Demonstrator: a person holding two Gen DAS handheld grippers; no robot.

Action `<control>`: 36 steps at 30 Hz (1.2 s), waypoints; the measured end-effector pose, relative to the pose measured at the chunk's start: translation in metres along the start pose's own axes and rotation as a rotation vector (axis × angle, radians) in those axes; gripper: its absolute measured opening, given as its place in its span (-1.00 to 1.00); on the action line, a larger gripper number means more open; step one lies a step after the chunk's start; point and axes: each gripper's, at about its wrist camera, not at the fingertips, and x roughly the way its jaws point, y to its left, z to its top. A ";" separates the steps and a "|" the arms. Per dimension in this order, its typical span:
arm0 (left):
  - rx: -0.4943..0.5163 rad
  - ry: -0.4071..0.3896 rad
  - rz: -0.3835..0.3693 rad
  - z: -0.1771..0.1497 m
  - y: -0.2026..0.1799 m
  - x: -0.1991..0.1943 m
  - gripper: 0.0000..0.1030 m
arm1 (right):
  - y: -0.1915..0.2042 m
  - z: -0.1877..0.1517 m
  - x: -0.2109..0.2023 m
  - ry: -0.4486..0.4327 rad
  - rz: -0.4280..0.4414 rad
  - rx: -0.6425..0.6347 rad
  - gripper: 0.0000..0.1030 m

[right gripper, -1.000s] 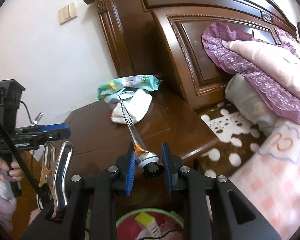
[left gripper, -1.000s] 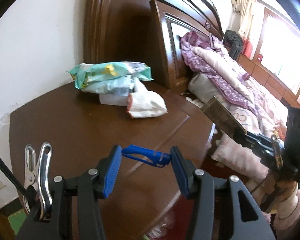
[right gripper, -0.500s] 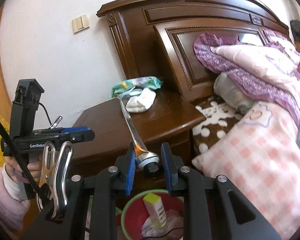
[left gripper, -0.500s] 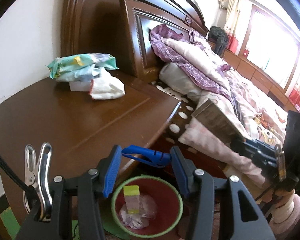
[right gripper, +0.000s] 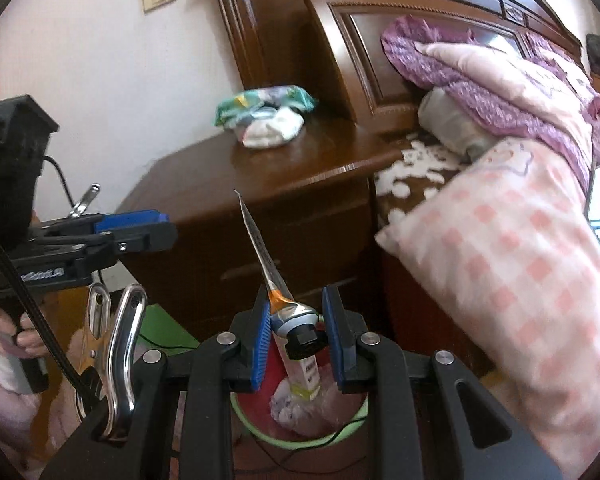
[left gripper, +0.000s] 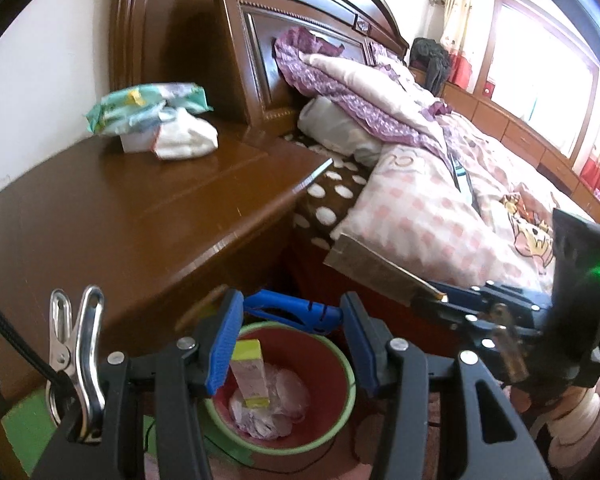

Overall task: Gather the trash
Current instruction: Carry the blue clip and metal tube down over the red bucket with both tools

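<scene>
Closest to the left wrist camera, the left tool (left gripper: 292, 344) pinches a blue plastic piece (left gripper: 292, 314) crosswise between its blue pads, one end pressed on each pad, directly above a red waste bin with a green rim (left gripper: 340, 420) standing on the floor. Inside the bin lie crumpled clear wrappers and an upright small carton with a yellow-green top (left gripper: 249, 372). In the right wrist view, the right tool (right gripper: 296, 340) is clamped on the cap end of a flattened, squeezed-out tube (right gripper: 268, 268), whose crimped tail sticks up and away from the pads; the same bin (right gripper: 340, 432) shows below it, partly hidden by the tool's black frame. From the left camera the right tool (left gripper: 432, 300) appears at the right edge with the tube's flat side turned to the lens; from the right camera the left tool (right gripper: 140, 224) appears at the left, with a hand (right gripper: 4, 336) around its grip. Beyond the bin stands a dark wooden nightstand, its tabletop (left gripper: 120, 216) carrying, at the far corner by the wall, a green wet-wipe pack (left gripper: 148, 106) resting on a small white box, with a white bundle (left gripper: 186, 136) just beside it. To the right lies a bed (left gripper: 440, 208) with pink checked bedding and a purple quilt, against a carved headboard (left gripper: 300, 28).
</scene>
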 end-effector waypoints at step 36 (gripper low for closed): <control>-0.077 0.266 0.123 -0.100 0.023 0.144 0.03 | -0.012 -0.082 0.122 0.365 -0.112 0.165 -0.51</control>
